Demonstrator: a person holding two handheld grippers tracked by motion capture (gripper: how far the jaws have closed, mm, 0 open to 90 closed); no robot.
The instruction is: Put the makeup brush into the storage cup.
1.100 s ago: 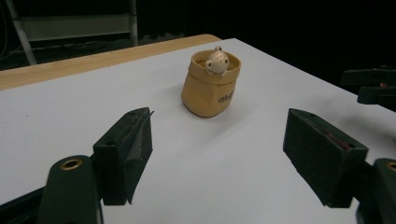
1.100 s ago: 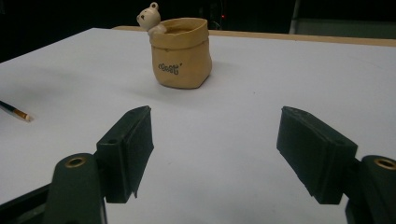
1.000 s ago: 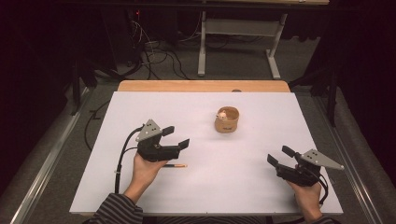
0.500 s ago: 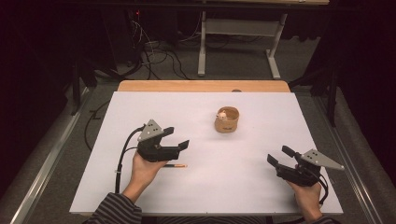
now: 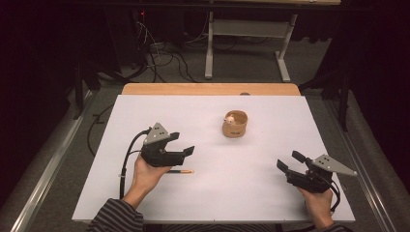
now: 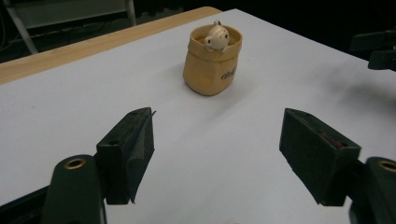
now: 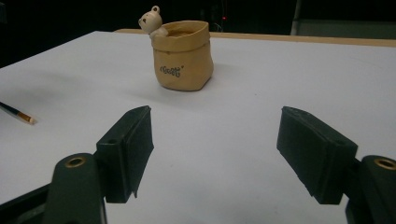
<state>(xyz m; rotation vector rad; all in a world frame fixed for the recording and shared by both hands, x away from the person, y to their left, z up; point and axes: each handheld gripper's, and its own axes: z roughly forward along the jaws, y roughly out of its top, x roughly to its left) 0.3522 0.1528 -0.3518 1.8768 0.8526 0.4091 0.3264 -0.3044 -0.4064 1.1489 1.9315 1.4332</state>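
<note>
Left hand [image 5: 145, 175] hides most of the pencil [image 5: 183, 171]; tip shows.

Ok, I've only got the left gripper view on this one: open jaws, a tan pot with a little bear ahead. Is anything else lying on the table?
Observer: Yes. A pencil lies flat on the white table, beside the left hand and just nearer the person than the left gripper.
Operator: And what is the right gripper doing?
Observer: The right gripper is held over the table's near right part, jaws open with nothing between them, aimed toward the pot.
</note>
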